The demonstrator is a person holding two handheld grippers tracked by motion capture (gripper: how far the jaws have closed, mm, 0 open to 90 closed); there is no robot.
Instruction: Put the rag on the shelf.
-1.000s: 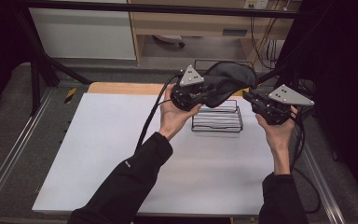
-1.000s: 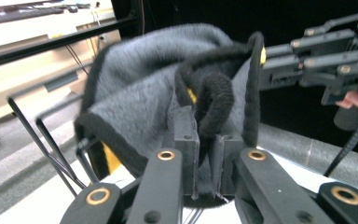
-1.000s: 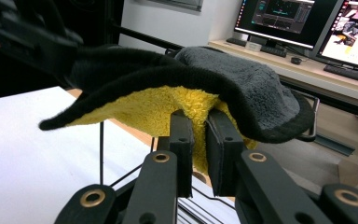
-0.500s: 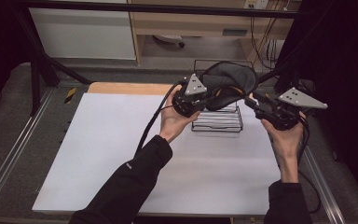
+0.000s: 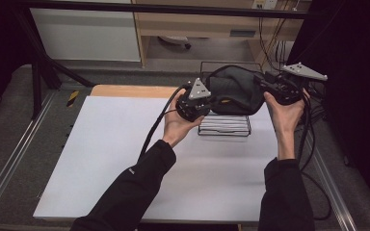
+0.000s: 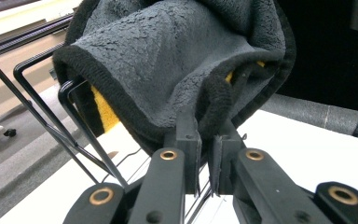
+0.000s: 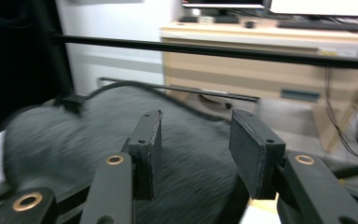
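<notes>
Towel (image 5: 233,91) draped over rack (image 5: 224,126) on table (image 5: 125,159)

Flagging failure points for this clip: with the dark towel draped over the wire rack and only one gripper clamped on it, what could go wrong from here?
1. The left gripper alone pinches the towel's hem; a pull might drag it off the wire rack.
2. The right gripper has just been opening, nothing between its jaws, so that side may slump.
3. The light rack could tip or slide.

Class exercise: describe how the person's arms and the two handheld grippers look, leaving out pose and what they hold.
Both arms wear black long sleeves. Each gripper, left gripper and right gripper, is black with a grey three-cornered plate on top and a trailing black cable. The flat black jaws sit on arms with brass-coloured rivets.
</notes>
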